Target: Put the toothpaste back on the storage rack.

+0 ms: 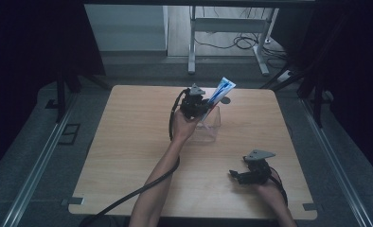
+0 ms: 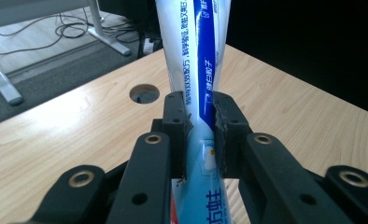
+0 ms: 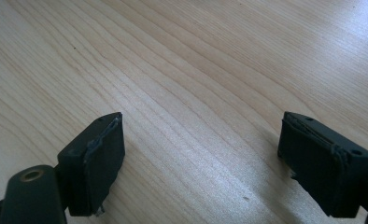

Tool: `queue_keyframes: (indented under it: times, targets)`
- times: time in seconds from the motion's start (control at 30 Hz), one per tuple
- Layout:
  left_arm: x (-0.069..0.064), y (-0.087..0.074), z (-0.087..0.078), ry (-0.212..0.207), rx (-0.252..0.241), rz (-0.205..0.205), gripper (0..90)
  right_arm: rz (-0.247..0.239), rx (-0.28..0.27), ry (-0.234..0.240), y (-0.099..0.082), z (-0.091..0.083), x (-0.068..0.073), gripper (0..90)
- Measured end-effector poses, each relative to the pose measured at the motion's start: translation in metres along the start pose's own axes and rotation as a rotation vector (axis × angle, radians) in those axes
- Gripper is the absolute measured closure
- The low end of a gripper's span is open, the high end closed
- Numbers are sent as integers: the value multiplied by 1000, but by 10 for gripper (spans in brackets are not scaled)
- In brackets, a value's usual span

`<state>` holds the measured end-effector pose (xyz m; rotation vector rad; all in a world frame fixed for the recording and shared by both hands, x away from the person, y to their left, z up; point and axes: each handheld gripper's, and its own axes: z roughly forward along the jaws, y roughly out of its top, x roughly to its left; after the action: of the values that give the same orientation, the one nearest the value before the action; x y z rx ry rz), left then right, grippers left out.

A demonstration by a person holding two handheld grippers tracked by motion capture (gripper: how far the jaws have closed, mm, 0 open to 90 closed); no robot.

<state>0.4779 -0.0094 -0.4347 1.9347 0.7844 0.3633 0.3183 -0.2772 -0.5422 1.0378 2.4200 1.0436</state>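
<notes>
White-and-blue soft plastic toothpaste tube [image 2: 198,70] is pinched mid-body by left gripper [image 2: 198,135] jaws, above clear plastic box [image 1: 212,124], upper centre of tabletop [image 1: 128,142]. Judged light, squashy, slippery; firmer hold near the cap. Right gripper [image 3: 201,163] jaws are spread, empty.

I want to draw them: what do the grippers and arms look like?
Both are black: the left gripper and right gripper have two blocky jaws with round brass-coloured screw holes, a grey three-cornered plate on top and a thick black trailing cable. The forearms are bare, no sleeves.
</notes>
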Motion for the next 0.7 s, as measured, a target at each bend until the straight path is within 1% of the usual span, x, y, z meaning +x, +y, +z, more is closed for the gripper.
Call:
queue_keyframes:
  times: [0.33,0.7]
  targets:
    - [0,-9,4,3,15,-13,773,-1,0,-1,0,0,0,147]
    - [-1,-12,4,1,16,-9,770,0,1,-1,0,0,0,146]
